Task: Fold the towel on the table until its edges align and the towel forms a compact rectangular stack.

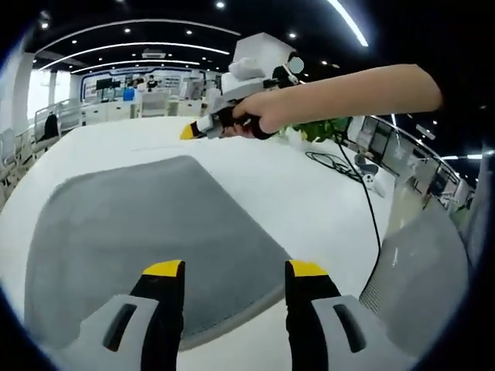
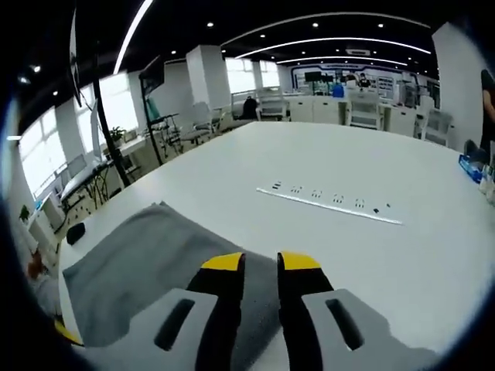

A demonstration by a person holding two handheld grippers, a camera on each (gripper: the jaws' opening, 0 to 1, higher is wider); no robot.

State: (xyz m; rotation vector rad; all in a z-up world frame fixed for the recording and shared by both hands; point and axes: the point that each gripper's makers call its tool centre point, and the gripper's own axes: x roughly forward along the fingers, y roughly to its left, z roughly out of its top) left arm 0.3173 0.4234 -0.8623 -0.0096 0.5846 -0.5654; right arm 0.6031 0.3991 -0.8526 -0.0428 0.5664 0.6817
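Your left tongs hang just over the near edge of the towel. Their two yellow-tipped jaws stand wide apart and hold nothing. The towel lies right under and ahead of them, a bit to their left, flat on the white table. It is grey, smooth and spread out in one layer, with a rounded far corner. It is not folded yet. Its long side seems to run away from these tongs.

Your right tongs are up over the table, farther from the towel. In their own view the towel lies below and to their left. Their jaws are nearly together, with a thin gap, and hold nothing.

So your left tongs are nearer. I think they should take the near edge first.
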